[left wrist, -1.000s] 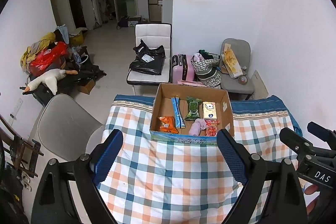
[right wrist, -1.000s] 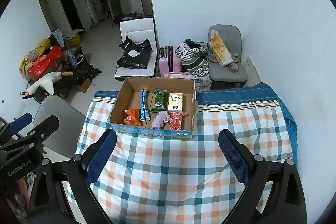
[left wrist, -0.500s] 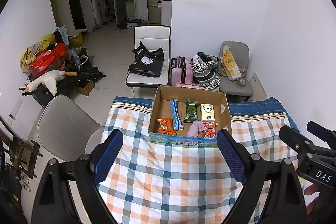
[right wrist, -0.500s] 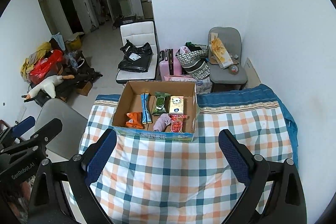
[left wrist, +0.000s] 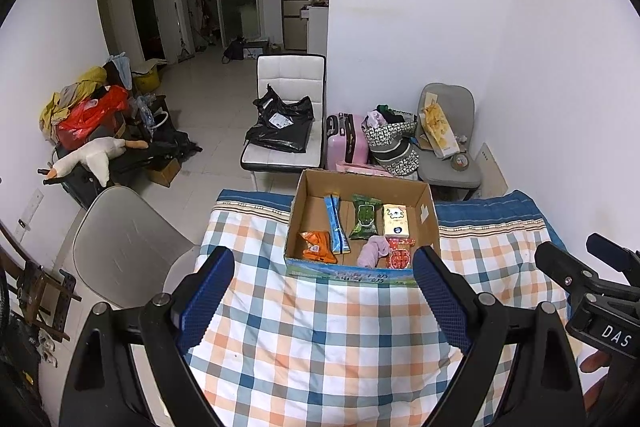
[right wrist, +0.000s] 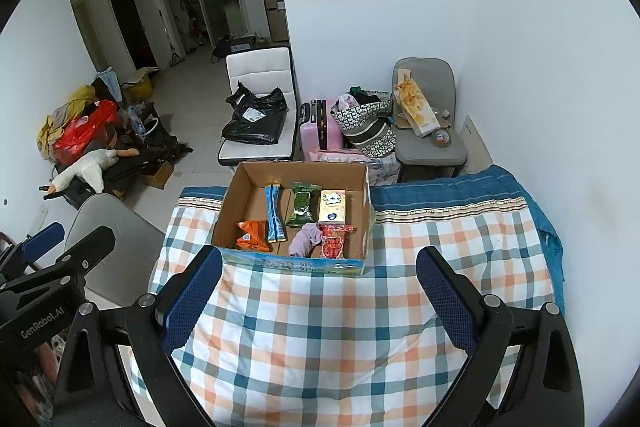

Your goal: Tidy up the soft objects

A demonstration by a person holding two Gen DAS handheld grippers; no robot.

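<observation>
An open cardboard box [left wrist: 429,215] [right wrist: 230,203] stands at the far side of the checked tablecloth [left wrist: 320,339] [right wrist: 320,327]. Inside lie an orange packet [left wrist: 316,247] [right wrist: 252,235], a blue packet [left wrist: 335,227] [right wrist: 274,213], a green packet [left wrist: 364,221] [right wrist: 303,209], a white tissue pack [left wrist: 395,221] [right wrist: 332,207], a purple cloth [left wrist: 372,251] [right wrist: 305,239] and a red packet [left wrist: 399,254] [right wrist: 334,242]. My left gripper [left wrist: 323,283] and right gripper [right wrist: 319,283] are both open and empty, held well above the table in front of the box.
A grey chair [left wrist: 124,247] stands at the table's left. Beyond the table are a white chair with a black bag [left wrist: 286,123], a pink suitcase [left wrist: 346,143], bags and a grey chair [left wrist: 448,147]. A white wall is on the right.
Both grippers have pulled back and up from the table, so the box looks smaller and farther. Both stay open and empty.
</observation>
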